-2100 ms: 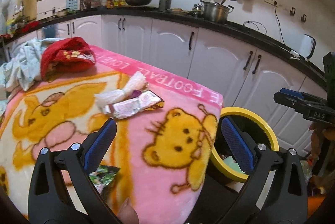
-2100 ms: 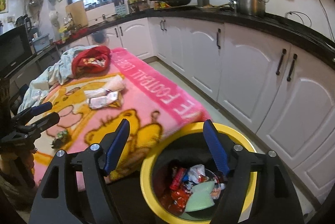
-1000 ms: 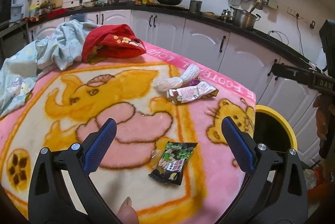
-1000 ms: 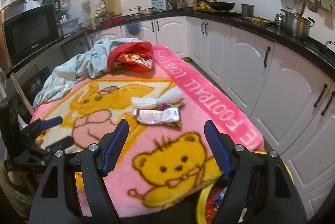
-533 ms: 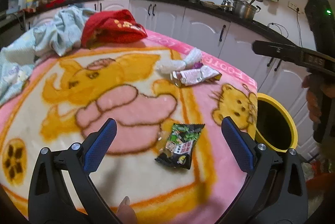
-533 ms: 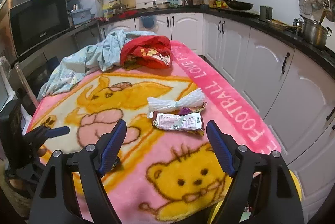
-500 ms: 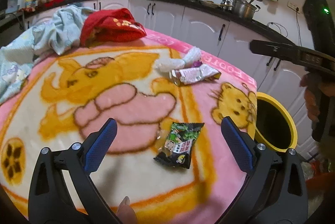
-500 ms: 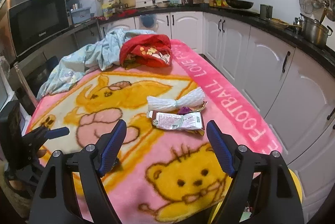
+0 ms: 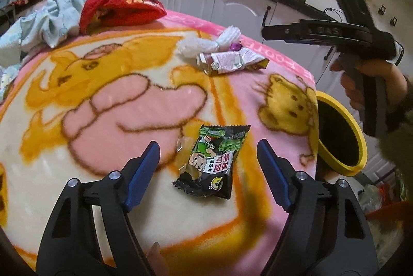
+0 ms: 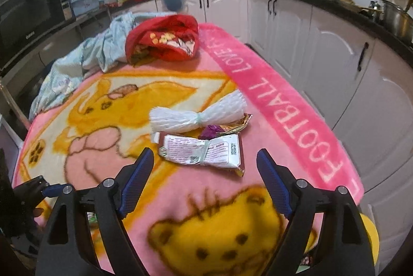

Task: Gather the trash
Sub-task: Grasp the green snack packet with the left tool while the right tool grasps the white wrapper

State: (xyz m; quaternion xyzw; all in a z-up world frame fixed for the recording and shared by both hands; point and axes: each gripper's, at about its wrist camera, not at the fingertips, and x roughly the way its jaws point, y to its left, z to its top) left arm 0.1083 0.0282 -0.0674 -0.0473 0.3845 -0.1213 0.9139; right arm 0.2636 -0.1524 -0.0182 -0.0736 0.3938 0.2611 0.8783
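Left gripper (image 9: 207, 159) jaws closing around the snack packet (image 9: 213, 159), not yet touching; right gripper (image 10: 205, 167) jaws opening near the wrapper (image 10: 204, 150).

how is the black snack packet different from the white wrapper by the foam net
The black snack packet is dark with green cartoon print; the white wrapper is pale with small printed text. The packet lies alone; the wrapper lies against the foam net and other scraps. Both lie flat on the blanket.
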